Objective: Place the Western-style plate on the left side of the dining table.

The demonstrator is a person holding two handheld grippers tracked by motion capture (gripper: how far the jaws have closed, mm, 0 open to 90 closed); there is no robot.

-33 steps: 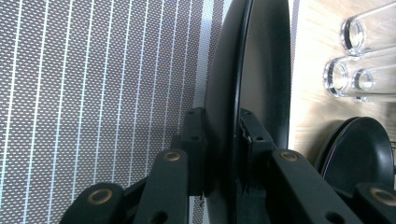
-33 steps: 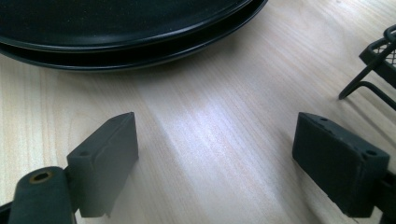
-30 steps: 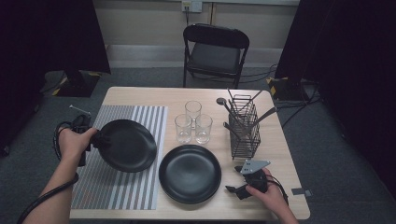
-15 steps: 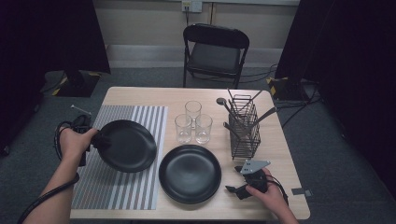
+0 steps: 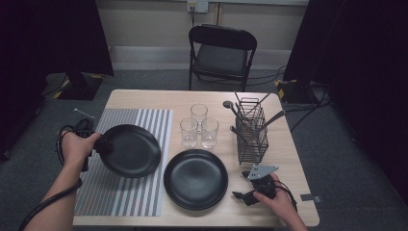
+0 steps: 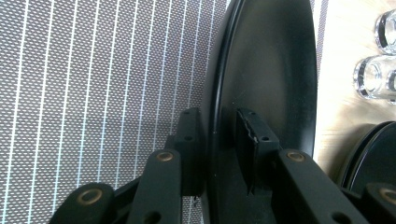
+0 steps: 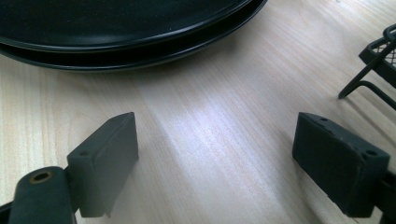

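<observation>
The right gripper (image 5: pixel 246 195) rests on the table (image 5: pixel 288 159) with jaws wide apart, empty, beside a plate (image 5: pixel 195 179). The left gripper (image 6: pixel 219 140), jaws just easing apart, straddles the rim of another plate (image 5: pixel 131 150) over the striped mat (image 5: pixel 144 120). Glasses (image 5: pixel 199 126) stand beyond.

Recording studio or lab set, staged as a dining spot. Evidence: black curtains (image 5: pixel 43 43) at both sides; grey carpet floor (image 5: pixel 337 144); taped cables (image 5: pixel 288 89) running to a wall socket (image 5: pixel 197 6); folding chair (image 5: pixel 222 55) behind a small wooden table (image 5: pixel 288 159) across from the right gripper (image 5: pixel 245 195).
</observation>
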